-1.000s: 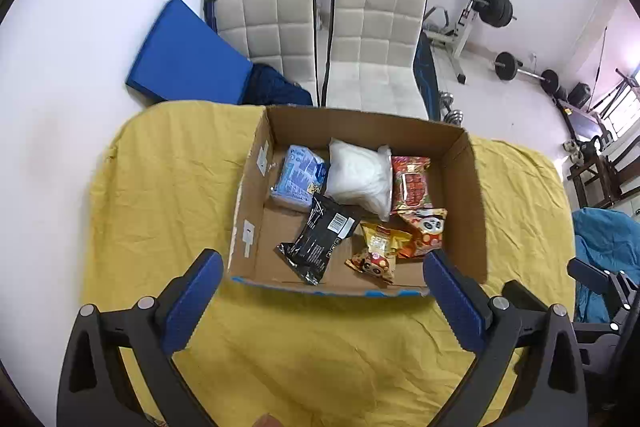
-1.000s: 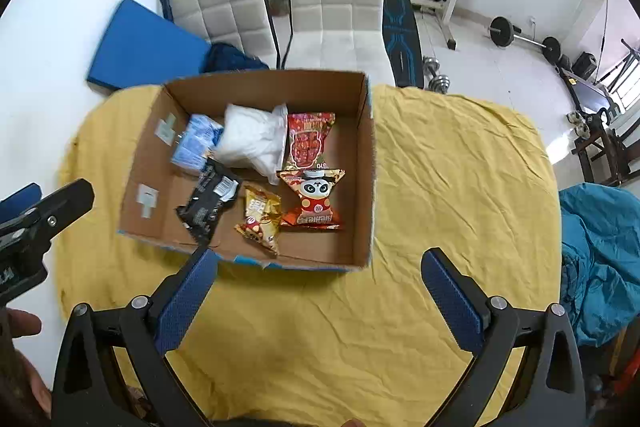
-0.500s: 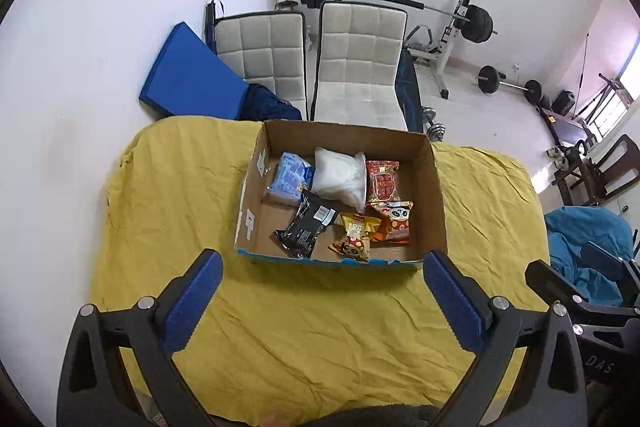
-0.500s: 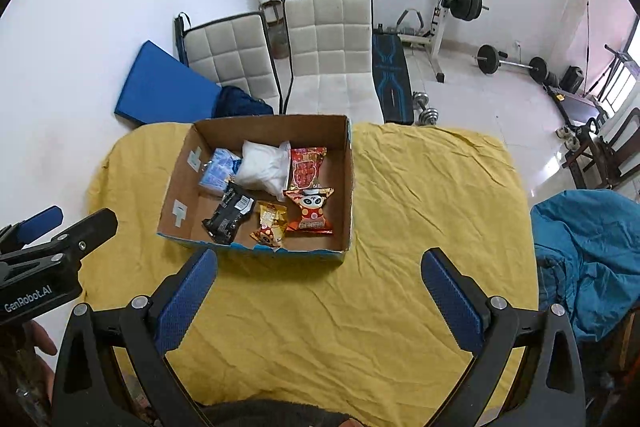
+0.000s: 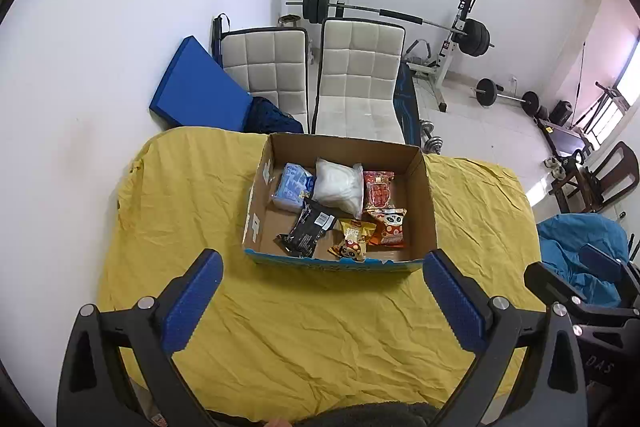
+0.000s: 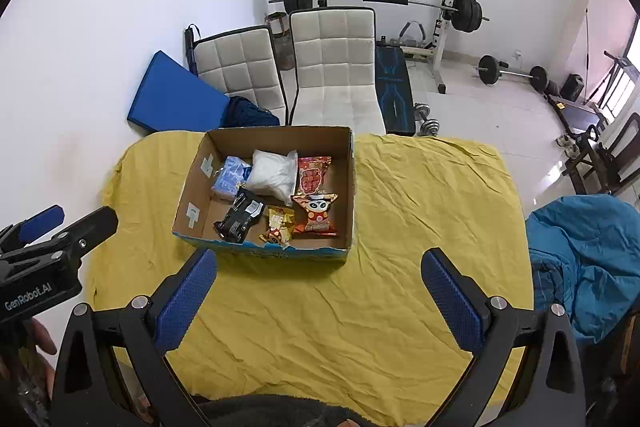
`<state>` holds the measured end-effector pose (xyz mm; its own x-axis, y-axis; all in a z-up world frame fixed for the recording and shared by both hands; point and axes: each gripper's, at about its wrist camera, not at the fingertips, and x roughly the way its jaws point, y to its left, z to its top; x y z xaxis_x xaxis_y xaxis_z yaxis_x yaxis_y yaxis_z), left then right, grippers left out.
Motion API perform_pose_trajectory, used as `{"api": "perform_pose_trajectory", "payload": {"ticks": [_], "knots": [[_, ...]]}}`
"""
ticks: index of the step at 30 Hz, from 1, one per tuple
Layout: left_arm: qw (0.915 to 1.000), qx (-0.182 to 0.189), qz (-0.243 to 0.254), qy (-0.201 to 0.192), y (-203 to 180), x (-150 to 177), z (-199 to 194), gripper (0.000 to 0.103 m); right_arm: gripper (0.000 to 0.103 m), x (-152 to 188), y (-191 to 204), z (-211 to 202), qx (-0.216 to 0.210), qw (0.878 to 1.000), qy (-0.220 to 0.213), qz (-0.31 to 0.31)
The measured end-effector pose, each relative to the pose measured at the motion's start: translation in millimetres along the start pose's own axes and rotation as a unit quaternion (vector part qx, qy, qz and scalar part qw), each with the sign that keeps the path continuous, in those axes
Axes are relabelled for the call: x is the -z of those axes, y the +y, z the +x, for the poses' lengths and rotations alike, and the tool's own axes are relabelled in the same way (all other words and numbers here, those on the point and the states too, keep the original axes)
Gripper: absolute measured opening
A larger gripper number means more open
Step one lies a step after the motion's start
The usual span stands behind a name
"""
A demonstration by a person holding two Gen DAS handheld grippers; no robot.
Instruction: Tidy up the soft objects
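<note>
An open cardboard box (image 5: 424, 195) (image 6: 352, 183) sits on the yellow-covered table. Inside lie several soft packets: a blue pack (image 5: 292, 185), a white bag (image 5: 340, 185), a red packet (image 5: 378, 189), a panda snack bag (image 5: 390, 223), a yellow snack bag (image 5: 352, 239) and a black packet (image 5: 308, 231). My left gripper (image 5: 322, 297) is open and empty, well back from the box and high above the table. My right gripper (image 6: 318, 291) is open and empty too, at the same distance. The left gripper also shows at the left edge of the right wrist view (image 6: 60, 239).
The yellow cloth (image 6: 420, 227) covers the whole table. Two white padded chairs (image 5: 356, 79) and a blue mat (image 5: 196, 91) stand behind the table. A barbell rack (image 6: 380, 3) is at the back wall. A blue cloth heap (image 6: 588, 259) lies to the right.
Both grippers have pulled back and risen away from the box, which now looks smaller and farther. The packets in the box have not moved.
</note>
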<state>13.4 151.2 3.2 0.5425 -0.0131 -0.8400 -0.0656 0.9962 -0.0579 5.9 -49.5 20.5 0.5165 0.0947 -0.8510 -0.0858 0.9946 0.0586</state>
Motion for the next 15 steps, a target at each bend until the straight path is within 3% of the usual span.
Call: {"api": "perform_pose_trajectory", "payload": {"ticks": [15], "knots": [[0.9999,-0.005,0.005,-0.009,-5,4,-17,0.103,0.103,-4,-10,-17,0.019,1.0,-0.019,0.013]]}}
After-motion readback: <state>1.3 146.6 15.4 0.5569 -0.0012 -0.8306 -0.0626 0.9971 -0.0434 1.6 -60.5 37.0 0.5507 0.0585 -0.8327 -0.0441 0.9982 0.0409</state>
